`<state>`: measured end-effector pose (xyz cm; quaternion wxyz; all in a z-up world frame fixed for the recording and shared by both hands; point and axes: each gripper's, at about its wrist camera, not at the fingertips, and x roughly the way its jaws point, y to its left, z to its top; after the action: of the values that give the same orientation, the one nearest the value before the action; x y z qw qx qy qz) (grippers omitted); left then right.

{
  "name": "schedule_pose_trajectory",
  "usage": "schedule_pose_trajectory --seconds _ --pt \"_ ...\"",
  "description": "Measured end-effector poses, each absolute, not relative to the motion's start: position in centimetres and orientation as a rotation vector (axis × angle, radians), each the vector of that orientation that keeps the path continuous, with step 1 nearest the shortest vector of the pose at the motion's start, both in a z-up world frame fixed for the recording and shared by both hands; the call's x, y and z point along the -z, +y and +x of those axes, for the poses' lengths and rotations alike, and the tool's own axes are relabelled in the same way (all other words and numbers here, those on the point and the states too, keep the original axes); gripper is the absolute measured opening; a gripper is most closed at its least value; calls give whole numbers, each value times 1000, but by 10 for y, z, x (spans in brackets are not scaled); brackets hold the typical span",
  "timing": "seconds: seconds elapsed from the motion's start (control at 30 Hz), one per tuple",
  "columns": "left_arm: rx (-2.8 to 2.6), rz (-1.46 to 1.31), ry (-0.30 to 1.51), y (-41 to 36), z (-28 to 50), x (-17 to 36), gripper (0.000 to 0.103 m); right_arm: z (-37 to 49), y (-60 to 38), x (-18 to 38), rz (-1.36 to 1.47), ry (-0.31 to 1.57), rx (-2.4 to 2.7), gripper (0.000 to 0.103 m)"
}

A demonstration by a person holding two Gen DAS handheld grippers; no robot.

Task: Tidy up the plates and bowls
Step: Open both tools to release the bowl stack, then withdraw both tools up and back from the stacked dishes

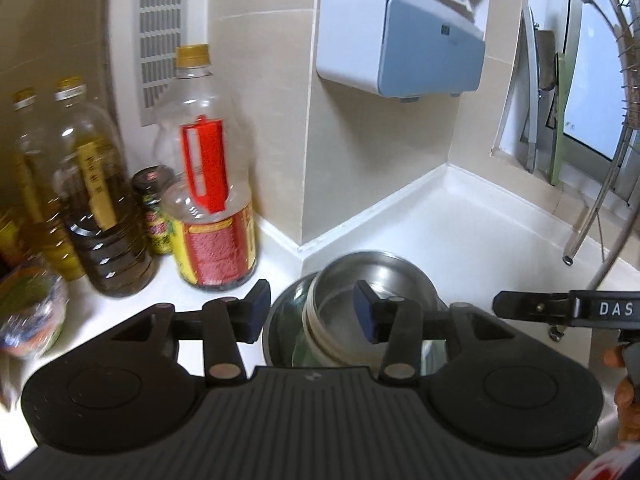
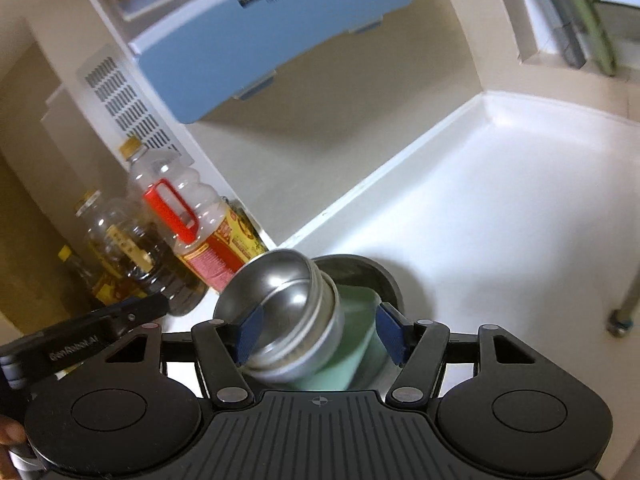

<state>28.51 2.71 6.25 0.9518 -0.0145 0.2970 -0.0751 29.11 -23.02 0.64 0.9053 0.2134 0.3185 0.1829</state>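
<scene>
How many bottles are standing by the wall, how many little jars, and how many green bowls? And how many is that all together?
bottles: 3
little jar: 1
green bowl: 1
Total: 5

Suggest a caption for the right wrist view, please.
Open right gripper straddling tilted steel bowls stacked in a green bowl.
</scene>
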Motion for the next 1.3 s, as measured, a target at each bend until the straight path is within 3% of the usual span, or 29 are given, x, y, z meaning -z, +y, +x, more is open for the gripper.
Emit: schedule_pose_trajectory --seconds 0.23,0.53,1.3 --pt "97 -49 604 26 221 -60 46 227 -230 -8 331 579 -382 63" --pt "108 -33 686 7 158 -34 51 173 -215 17 169 653 -349 63" --pt "207 16 812 48 76 -5 51 74 -167 49 279 807 -283 63"
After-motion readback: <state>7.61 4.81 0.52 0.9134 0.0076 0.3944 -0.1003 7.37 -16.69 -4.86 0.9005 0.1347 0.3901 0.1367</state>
